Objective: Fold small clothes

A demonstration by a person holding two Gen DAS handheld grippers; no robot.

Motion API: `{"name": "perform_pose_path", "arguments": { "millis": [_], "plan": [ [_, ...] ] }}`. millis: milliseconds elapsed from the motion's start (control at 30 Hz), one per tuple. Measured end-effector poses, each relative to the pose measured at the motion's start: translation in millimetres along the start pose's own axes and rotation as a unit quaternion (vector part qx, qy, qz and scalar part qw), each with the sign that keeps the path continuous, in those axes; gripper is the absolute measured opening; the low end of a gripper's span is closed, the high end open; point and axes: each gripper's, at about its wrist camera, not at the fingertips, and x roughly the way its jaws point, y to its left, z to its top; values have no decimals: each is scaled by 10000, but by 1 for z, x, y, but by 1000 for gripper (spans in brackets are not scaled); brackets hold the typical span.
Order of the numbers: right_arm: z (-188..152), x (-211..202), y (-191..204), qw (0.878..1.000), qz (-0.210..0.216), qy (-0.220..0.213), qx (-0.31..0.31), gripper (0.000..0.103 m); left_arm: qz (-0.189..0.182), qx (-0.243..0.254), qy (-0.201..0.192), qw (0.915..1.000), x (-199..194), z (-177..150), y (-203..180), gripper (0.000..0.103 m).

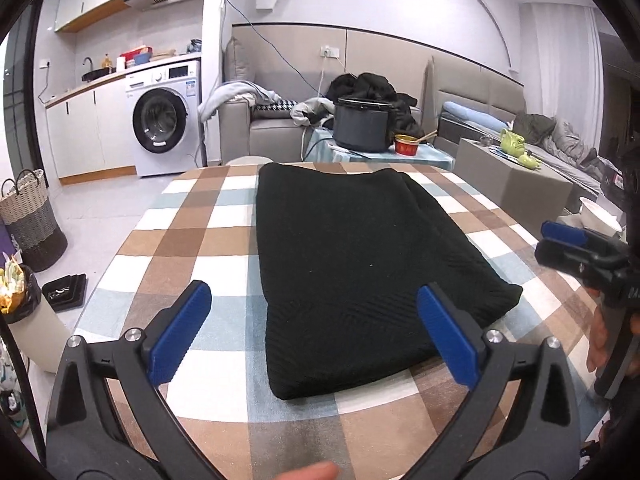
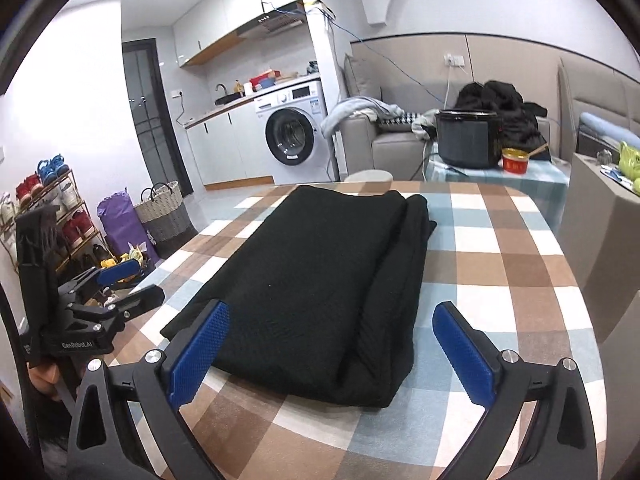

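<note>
A black knit garment (image 1: 352,264) lies folded into a long rectangle on the checked tablecloth (image 1: 192,240). It also shows in the right wrist view (image 2: 316,284), with layered folds along its right side. My left gripper (image 1: 314,304) is open and empty, hovering over the garment's near end. My right gripper (image 2: 332,324) is open and empty, also at the near end, its jaws spread on either side of the cloth. The right gripper shows at the right edge of the left wrist view (image 1: 576,244); the left gripper shows at the left of the right wrist view (image 2: 116,284).
A side table beyond the far edge carries a black pot (image 1: 362,124) and a red bowl (image 1: 406,145). A sofa with clothes (image 1: 372,88) stands behind. A woven basket (image 1: 30,220) and a bin (image 1: 20,304) sit on the floor at left. A shoe rack (image 2: 48,208) stands at far left.
</note>
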Motion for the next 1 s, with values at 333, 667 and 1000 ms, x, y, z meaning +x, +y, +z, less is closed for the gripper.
{"name": "perform_pose_path", "arguments": {
  "millis": [333,667,1000],
  "plan": [
    [-16,7,20,9980,-104,-311,-540,103,191,-134,-190,9995,5,-14,11,102],
    [-20,7,17,9979,-30,-438,-478,103,74,-137,-171,9997,10,-16,14,102],
    [-20,2,10,9978,-6,-591,-293,103,88,-72,-215,9997,9,-15,10,102]
  ]
}}
